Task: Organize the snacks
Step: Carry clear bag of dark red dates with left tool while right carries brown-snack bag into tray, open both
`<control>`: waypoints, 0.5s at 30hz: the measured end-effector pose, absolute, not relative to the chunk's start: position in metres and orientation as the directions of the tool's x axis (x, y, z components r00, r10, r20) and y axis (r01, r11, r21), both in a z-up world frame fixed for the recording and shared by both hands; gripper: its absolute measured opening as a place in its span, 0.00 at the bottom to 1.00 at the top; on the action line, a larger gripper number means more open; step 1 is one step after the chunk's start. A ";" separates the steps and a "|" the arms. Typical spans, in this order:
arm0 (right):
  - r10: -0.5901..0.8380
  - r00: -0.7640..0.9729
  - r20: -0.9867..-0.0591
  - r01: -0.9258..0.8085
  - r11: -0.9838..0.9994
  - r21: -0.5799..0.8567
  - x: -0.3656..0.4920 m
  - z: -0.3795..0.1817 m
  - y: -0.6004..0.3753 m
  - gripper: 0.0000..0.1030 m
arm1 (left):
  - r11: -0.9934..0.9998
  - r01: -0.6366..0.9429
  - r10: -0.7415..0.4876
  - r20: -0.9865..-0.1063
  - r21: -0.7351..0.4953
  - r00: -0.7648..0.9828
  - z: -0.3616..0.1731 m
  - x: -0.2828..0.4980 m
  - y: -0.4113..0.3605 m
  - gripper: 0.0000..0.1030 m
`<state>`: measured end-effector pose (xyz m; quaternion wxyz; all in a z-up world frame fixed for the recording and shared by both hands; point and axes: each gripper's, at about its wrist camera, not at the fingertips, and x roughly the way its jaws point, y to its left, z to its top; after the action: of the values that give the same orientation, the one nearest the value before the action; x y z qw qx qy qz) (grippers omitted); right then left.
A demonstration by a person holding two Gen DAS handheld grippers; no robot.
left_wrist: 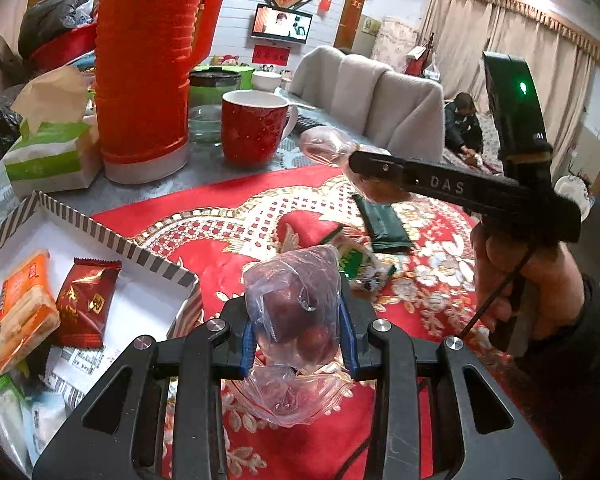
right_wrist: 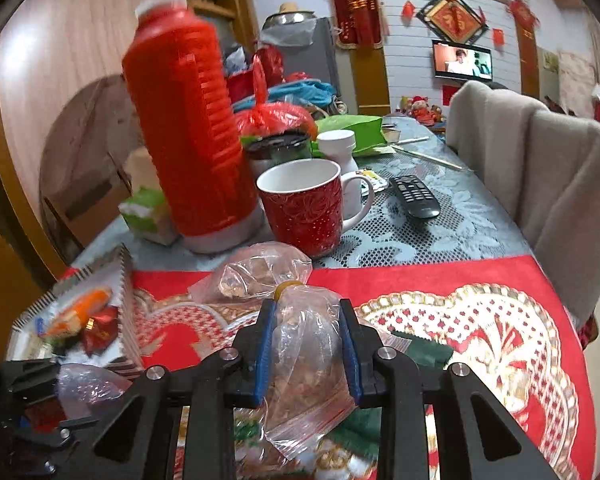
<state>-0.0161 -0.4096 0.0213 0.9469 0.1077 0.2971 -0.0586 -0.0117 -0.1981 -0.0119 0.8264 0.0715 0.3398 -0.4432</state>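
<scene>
**Two bags up off the desk**

A clear bag of red fruit (left_wrist: 296,312) sits pinched in the left gripper (left_wrist: 296,328) above the red cloth (left_wrist: 228,240). Only the right wrist view shows the right gripper (right_wrist: 306,344) clamped on a knotted bag (right_wrist: 304,344); the left view alone catches the hand (left_wrist: 528,280) beneath it and the striped box (left_wrist: 148,256) nearby

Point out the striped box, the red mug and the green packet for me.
striped box (left_wrist: 156,258), left wrist view, striped rim.
red mug (right_wrist: 306,216), right wrist view, outer wall.
green packet (left_wrist: 384,222), left wrist view, wrapper middle.
</scene>
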 end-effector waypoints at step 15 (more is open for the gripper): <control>0.003 0.867 -0.499 0.114 0.972 0.204 -0.062 0.034 -0.345 0.28 | 0.641 0.716 -0.712 -0.563 -0.276 0.420 0.018 -0.026 -0.119 0.31</control>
<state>-0.0615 -0.3449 0.0340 0.9594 0.1139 0.2566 -0.0287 -0.0258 -0.1185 0.0182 0.8426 0.0031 0.3327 -0.4235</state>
